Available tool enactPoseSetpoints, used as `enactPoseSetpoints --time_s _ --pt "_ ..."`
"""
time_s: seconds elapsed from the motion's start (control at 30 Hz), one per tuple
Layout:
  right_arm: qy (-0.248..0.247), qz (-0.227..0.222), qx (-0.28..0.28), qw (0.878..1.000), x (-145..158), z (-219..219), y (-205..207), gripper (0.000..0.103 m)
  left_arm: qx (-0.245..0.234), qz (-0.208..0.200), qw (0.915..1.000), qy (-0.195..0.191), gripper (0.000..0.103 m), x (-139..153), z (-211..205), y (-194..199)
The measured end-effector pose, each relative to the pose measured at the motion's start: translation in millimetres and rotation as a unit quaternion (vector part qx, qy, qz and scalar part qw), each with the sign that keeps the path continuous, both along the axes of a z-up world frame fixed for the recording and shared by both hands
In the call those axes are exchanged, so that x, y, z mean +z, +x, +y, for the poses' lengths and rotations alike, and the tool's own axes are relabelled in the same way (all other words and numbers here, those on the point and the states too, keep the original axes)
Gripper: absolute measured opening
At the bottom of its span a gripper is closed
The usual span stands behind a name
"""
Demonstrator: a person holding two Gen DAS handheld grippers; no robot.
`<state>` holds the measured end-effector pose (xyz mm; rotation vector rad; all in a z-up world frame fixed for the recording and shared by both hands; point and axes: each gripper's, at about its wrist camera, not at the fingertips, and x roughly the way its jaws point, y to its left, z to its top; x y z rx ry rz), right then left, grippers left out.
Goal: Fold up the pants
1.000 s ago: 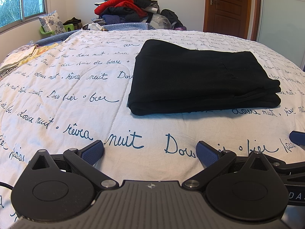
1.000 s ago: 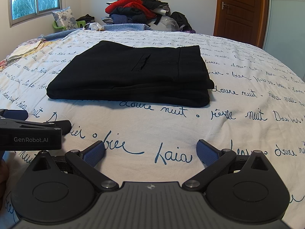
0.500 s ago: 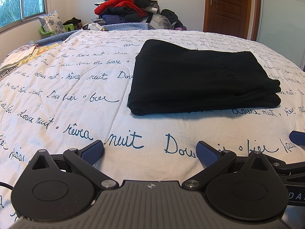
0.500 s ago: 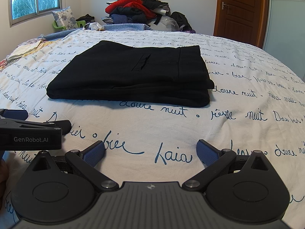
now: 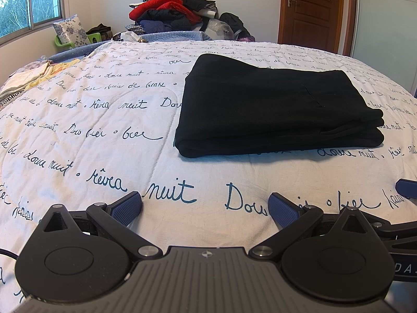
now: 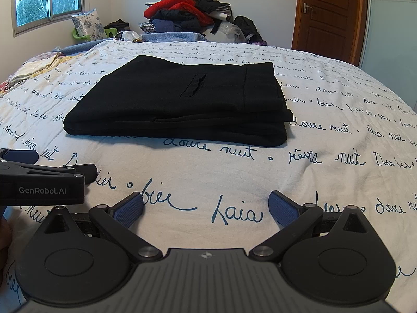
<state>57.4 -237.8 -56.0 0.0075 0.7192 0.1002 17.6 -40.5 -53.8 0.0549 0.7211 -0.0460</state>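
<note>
Black pants (image 5: 273, 107) lie folded in a flat rectangular stack on the white bedspread (image 5: 104, 135) printed with blue script. From the right wrist the same pants (image 6: 182, 101) show a pocket slit on top. My left gripper (image 5: 206, 208) rests low near the bed's front, open and empty, well short of the pants. My right gripper (image 6: 206, 208) is likewise open with nothing between its fingers. The left gripper's body (image 6: 41, 182) shows at the left edge of the right wrist view.
A heap of clothes (image 5: 172, 13) is piled beyond the bed's far end. A floral pillow (image 5: 71, 30) and a green chair sit by the window at the left. A wooden door (image 5: 312, 10) stands at the back right. Light cloths (image 5: 34, 78) lie on the bed's left edge.
</note>
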Motion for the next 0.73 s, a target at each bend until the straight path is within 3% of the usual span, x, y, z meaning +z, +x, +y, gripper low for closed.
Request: enactPoseSetpoints --time_s 0.57,0.73 --pt "-0.008 0.004 0.002 1.000 0 0 3 0.103 -0.001 -0.002 1.0000 -0.006 0.103 2 0 0" --pt "-0.019 0.011 0.037 0.999 9 2 3 0.103 0.027 -0.002 0.9996 -0.009 0.103 13 13 -2"
